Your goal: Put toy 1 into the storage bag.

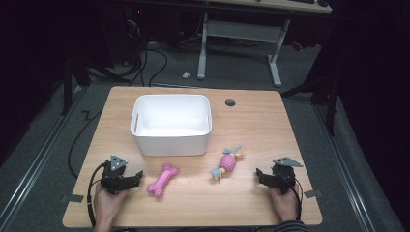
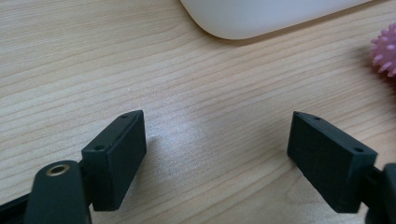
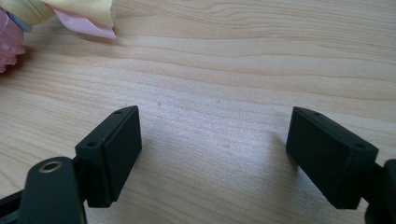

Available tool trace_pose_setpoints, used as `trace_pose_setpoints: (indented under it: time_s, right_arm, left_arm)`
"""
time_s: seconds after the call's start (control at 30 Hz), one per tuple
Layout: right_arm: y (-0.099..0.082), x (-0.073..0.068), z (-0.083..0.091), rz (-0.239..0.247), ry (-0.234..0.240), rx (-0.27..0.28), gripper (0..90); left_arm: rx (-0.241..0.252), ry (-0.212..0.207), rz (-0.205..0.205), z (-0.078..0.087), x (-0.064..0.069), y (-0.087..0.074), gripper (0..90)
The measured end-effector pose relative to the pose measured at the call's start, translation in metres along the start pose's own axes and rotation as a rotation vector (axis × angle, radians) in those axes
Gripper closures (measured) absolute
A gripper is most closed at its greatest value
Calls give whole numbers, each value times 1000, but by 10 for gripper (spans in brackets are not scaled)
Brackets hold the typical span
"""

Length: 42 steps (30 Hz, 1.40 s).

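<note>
A pink spiky bone toy (image 1: pixel 163 180) lies on the wooden table in front of a white bin (image 1: pixel 171 123). A pink rope toy with yellow and blue ends (image 1: pixel 226 163) lies to its right. My left gripper (image 1: pixel 139 175) rests near the table's front left, just left of the bone, held in a hand. Its jaws stand open over bare wood (image 2: pixel 217 135), with the bone's spiky end (image 2: pixel 385 50) at the right edge. My right gripper (image 1: pixel 258 174) rests at the front right, to the right of the rope toy. It is open too (image 3: pixel 212 133), and the rope toy's end (image 3: pixel 84 16) lies at upper left.
The white bin's rounded corner (image 2: pixel 261 18) shows ahead of the left jaws. A round cable hole (image 1: pixel 230 102) sits in the table behind the bin. Cables trail from both grippers off the front edge. Desk legs (image 1: pixel 275 63) stand on the floor beyond.
</note>
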State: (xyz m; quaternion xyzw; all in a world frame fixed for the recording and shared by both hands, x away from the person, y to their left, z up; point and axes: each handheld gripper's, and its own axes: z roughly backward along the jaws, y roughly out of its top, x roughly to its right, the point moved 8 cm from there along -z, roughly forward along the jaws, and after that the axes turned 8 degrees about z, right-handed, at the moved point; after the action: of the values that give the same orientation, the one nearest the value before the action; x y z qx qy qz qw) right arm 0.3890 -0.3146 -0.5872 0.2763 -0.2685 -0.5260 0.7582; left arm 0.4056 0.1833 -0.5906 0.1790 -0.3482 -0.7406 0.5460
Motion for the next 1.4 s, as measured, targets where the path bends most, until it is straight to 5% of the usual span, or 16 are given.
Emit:
trace_pose_setpoints:
  time_s: [0.27,0.77,1.4]
  right_arm:
    - [0,0,0,0,0,-1,181]
    - [0,-1,0,2,3,-1,181]
    - [0,-2,0,10,12,0,181]
  left_arm:
    - [-3,-20,25,4,-1,-2,228]
    - [-52,1,-17,23,2,1,237]
    - [-61,-53,-14,47,17,13,238]
